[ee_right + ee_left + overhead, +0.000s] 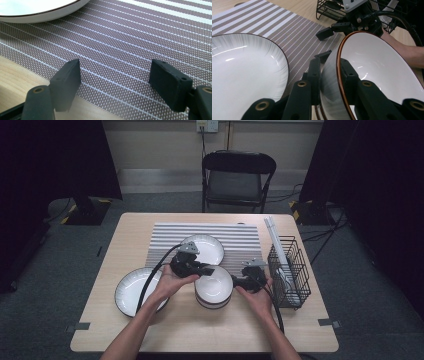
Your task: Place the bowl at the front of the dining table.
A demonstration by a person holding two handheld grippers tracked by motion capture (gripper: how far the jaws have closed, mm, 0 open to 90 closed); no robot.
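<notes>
The jaws of the left gripper [329, 75] stand astride the rim of the top bowl [382, 72] – one inside, one on the outer wall – closed on it and tipping it up off the stack of bowls [213, 295] near the table's [110, 320] front edge; the right gripper [115, 82] hovers wide open and empty over the striped mat [130, 40]. The step in hand looks like lifting that bowl off the stack; next it needs a firm pinch and a clean rise, perhaps toward the wire rack [290, 270]. The left forearm reaches in from below, gripper pointing right across the bowl; the right hand rests just beside the stack.
</notes>
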